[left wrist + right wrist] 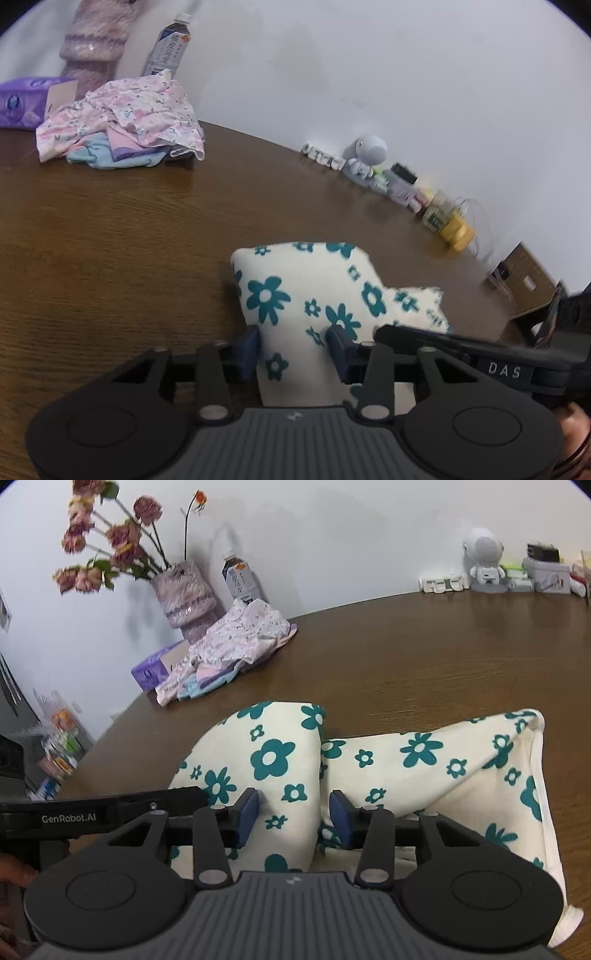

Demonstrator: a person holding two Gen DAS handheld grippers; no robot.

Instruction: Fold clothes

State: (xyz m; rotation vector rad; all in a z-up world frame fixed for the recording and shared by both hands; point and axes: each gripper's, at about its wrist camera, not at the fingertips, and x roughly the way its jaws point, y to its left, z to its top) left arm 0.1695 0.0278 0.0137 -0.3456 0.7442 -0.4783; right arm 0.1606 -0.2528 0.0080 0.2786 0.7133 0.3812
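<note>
Flowered garment [406, 771] partly folded, one flap doubled over; both tongs [293, 350] [293, 814] parted, straddling it; pastel heap [122, 122] beyond it unfolded

- One cream garment with teal flowers [406, 760] is counted at the centre of the right wrist view.
- One heap of pastel clothes [229, 650] is seen at 10 o'clock.
- One drink bottle [240, 578] is counted at 11 o'clock.
- One fuzzy vase [184, 594] of dried flowers is seen beside it.
- One purple tissue pack [149, 670] is counted at 9 o'clock.
- One white astronaut figure [484, 563] is seen at 2 o'clock.
- Two grippers are counted: the left gripper [293, 349] and the right gripper [293, 816].
</note>
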